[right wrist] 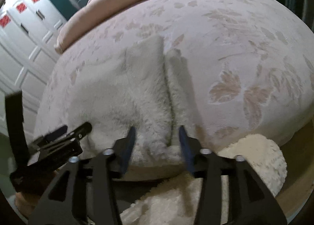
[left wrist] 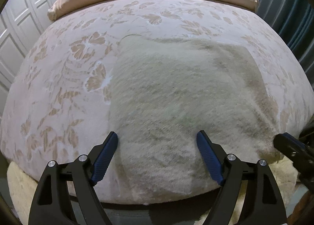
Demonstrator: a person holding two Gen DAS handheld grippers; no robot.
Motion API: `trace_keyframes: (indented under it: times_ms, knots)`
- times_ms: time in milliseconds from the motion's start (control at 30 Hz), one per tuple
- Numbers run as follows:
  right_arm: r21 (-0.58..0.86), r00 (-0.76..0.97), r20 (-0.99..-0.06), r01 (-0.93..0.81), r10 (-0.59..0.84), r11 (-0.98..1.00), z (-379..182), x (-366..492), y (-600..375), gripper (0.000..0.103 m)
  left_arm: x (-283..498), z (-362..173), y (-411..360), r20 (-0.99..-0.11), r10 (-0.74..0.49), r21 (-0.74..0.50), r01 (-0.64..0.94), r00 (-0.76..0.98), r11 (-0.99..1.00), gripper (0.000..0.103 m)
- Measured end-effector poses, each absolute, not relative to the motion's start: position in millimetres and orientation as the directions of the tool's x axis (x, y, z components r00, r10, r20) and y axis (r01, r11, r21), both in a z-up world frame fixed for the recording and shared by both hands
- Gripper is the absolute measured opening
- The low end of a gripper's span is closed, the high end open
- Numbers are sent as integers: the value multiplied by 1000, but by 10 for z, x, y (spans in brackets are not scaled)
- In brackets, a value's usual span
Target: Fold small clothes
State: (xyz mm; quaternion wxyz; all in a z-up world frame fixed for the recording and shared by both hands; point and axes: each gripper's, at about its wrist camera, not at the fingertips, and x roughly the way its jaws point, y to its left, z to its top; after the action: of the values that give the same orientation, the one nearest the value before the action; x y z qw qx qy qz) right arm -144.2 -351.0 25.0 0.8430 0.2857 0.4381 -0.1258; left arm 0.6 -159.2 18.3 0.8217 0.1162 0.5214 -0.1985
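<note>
Left tongs (left wrist: 157, 136) hang open over my fuzzy white cloth (left wrist: 176, 91) near the bed's (left wrist: 58, 79) front edge; right tongs (right wrist: 157, 132) look open, maybe touching its fold.

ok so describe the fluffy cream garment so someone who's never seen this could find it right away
Start at the bed, covered by a pale pink spread with tan flower and leaf patterns. Near its front edge, straight ahead of both grippers, lies the fluffy cream garment, partly folded. It alone is plain and shaggy, unlike the patterned spread, and it lies on the bed, unlike the similar cream rug on the floor below.
</note>
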Motion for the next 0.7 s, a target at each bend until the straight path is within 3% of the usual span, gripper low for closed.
trace_keyframes:
  times_ms: [200,267,300,500,533,567,700]
  knots:
    - [421,546,-830,489,109,764,-30,-1302,-3622,65,-17,262,-1426,-904,-218,-53,409,367,911,80]
    - [406,533,-839,477,111,780,-101,-1172,-3614,54,-25,293,-1364,-904,-215,-56,398,369,916,80]
    - [394,524,-844,465,111,793,-102,-1112,-3609,37,-28,312,-1332,-904,-217,-61,391,369,918,80]
    - [495,744,-656,301,124,815,852,-1317,-3579,18,-81,519,-1245,-884,-252,-91,384,393,919,80]
    - [491,762,-639,297,107,819,927,-1376,-3588,0,-94,539,-1250,-882,-253,-89,386,398,918,80]
    - [481,755,-649,313,92,819,886,-1393,-3616,0,-106,540,-1271,-881,-255,-88,394,397,915,80]
    - [309,479,-877,491,45,815,-101,-1222,-3780,0,-118,423,-1379,-899,-242,-77,412,365,908,80]
